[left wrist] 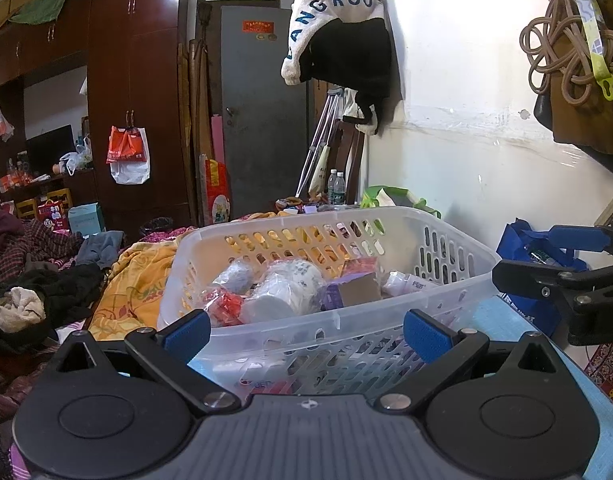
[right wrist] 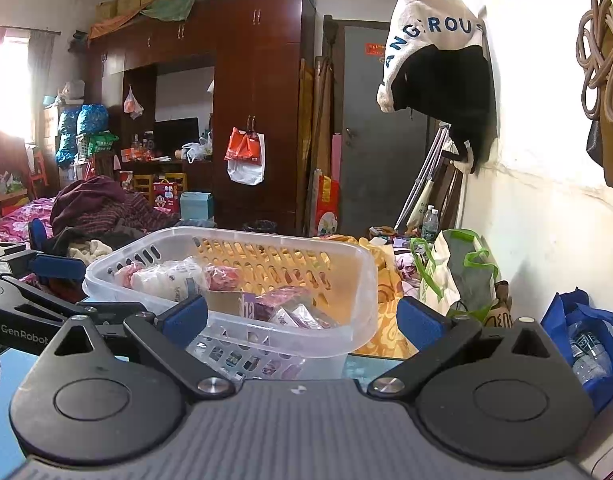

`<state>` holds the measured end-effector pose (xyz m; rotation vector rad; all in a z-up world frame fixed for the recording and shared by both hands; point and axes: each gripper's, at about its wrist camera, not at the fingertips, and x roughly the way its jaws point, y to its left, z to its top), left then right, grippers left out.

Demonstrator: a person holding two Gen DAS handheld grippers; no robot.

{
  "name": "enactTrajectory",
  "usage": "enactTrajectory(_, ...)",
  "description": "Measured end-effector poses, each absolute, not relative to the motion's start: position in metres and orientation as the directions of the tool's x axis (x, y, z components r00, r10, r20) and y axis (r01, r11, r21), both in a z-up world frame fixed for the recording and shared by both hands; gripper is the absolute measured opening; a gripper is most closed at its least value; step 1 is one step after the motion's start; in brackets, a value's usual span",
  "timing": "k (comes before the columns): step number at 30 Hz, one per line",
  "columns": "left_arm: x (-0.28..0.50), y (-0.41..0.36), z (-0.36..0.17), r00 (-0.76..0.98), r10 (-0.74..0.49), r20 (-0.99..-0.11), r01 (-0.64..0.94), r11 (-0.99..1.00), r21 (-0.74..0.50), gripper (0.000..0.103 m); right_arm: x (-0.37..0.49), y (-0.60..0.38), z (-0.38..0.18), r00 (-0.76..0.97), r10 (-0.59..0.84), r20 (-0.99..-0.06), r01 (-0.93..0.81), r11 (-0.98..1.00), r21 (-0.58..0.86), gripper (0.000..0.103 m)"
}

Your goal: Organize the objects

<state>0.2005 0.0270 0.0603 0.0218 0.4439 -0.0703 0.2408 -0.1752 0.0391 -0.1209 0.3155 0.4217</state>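
1. Right now a white plastic basket (left wrist: 334,240) with slotted walls is sitting on a pale blue surface (left wrist: 502,324), and everything below is placed relative to it.
2. Inside the basket, plastic-wrapped white rolls (left wrist: 284,288), a red crinkly packet (left wrist: 226,306) and a small purple-and-brown box (left wrist: 350,290) are lying in a loose heap against its near wall.
3. Facing the basket's near wall, the left gripper (left wrist: 306,330) is hovering with its blue-padded fingers spread wide, gripping nothing.
4. Off the basket's right-hand corner, the right gripper (right wrist: 302,316) is likewise standing fully spread and empty; whether either pad is touching the wall I cannot tell.
5. Judging by looks, the basket is appearing light but flexible: thin plastic that would be bowing if squeezed at mid-wall.
6. Its thick rolled rim is looking like the stiffest place to be taking hold, ideally on two opposite sides.
7. The wrapped goods are seeming soft, slippery and likely to be sliding if the basket is tilting.
8. Beyond the basket's far wall, a yellow patterned cloth (left wrist: 134,288) is lying rumpled.
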Motion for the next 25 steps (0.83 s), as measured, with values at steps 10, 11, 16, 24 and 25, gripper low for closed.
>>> enactTrajectory(10,0.2032,0.0250,0.0586,0.899,-0.063,-0.434,0.073,0.997,0.005,0.103,0.2413,-0.1745,0.0403,0.864,0.381,-0.329,-0.419,0.907,-0.050,0.103)
enactTrajectory(11,0.2033,0.0248,0.0582,0.898,-0.065,-0.435,0.074,0.997,0.004,0.103,0.2414,-0.1745,0.0403,0.864,0.381,-0.329,-0.419,0.907,-0.049,0.103)
enactTrajectory(16,0.2040,0.0249,0.0580,0.898,-0.069,-0.435,0.078,0.997,0.004,0.103,0.2414,-0.1748,0.0403,0.864,0.381,-0.329,-0.419,0.906,-0.050,0.103)
enactTrajectory(24,0.2019,0.0222,0.0571,0.904,-0.064,-0.423,0.081,0.997,0.020,0.103,0.2423,-0.1763,0.0387,0.864,0.380,-0.331,-0.417,0.908,-0.046,0.103)
enactTrajectory(25,0.2019,0.0218,0.0572,0.906,-0.061,-0.420,0.077,0.997,0.021,0.103,0.2427,-0.1765,0.0384,0.864,0.380,-0.331,-0.417,0.908,-0.046,0.103)
